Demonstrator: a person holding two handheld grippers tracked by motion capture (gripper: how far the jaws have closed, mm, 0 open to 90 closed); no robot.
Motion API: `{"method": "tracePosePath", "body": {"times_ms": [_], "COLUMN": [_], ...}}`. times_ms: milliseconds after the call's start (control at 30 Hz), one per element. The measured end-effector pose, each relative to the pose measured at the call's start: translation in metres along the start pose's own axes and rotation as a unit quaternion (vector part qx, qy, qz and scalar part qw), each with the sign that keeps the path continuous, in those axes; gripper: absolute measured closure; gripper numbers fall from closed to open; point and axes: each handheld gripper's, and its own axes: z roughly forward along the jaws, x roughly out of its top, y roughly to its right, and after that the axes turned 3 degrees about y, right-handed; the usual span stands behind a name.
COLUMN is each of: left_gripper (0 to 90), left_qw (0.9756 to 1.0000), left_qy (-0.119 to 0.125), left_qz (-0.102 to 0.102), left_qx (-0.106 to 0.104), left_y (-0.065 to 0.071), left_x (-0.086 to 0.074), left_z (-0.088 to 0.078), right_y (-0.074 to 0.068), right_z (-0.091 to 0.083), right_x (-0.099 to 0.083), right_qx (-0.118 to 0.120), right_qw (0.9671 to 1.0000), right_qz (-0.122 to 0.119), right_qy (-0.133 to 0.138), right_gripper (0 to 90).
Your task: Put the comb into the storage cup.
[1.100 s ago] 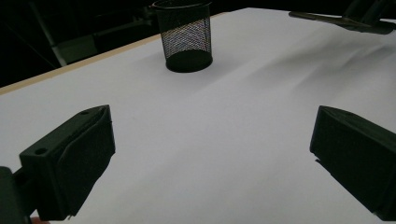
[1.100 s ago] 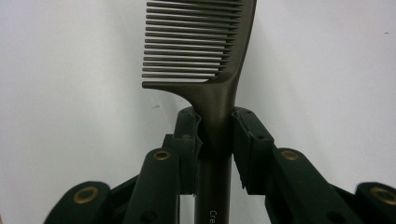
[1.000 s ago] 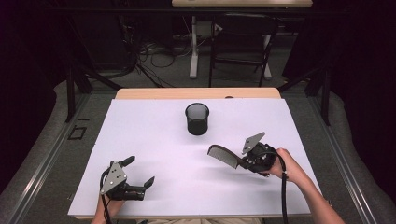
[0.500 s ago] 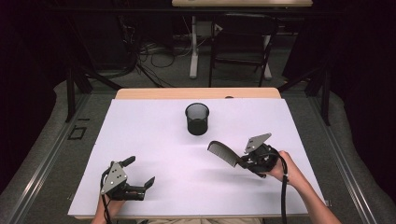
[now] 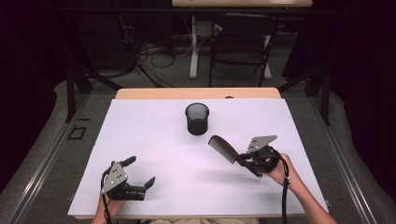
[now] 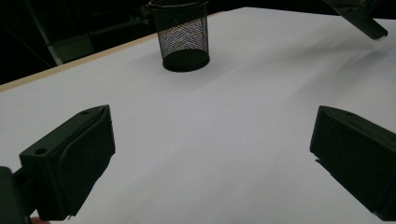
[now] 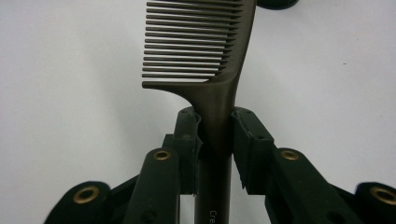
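Right gripper (image 5: 239, 160): jaws pinch the handle of a dark comb (image 5: 222, 149), whose toothed end juts beyond the fingertips, raised off the white table (image 5: 154, 135). Black mesh cup (image 5: 197, 118): upright, near and beyond the comb's tip. Left gripper (image 5: 140, 171): jaws spread wide, nothing between, well apart from the cup.

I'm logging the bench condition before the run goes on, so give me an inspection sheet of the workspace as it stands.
Surface: white tabletop, wooden far edge.
Job's things: dark comb held by its handle, teeth end raised toward the mesh cup, which stands upright.
Clutter: nothing seen.
Grippers: right gripper shut on the comb; left gripper open, nothing between its fingers.
Cables: black cable trails from the right gripper.
Surroundings: dark floor with cables and table legs beyond.
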Motion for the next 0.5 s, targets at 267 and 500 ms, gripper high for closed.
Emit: {"method": "tracePosePath", "body": {"times_ms": [267,500], "left_gripper": [0.2,0.2], "left_qw": [1.0,0.9999], "left_qy": [0.0,-0.003], "left_qz": [0.0,0.008], "left_qx": [0.0,-0.004], "left_y": [0.0,0.0029], "left_x": [0.0,0.0006], "left_z": [-0.0001,0.002], "right_y": [-0.0021,-0.0032], "right_z": [0.0025,0.0025], "right_x": [-0.0031,-0.0035], "right_qx": [-0.005,-0.016], "right_qw": [0.9998,0.9986], "right_qz": [0.009,0.018], "right_qy": [0.019,0.047], "right_gripper": [72.5,72.6]}}
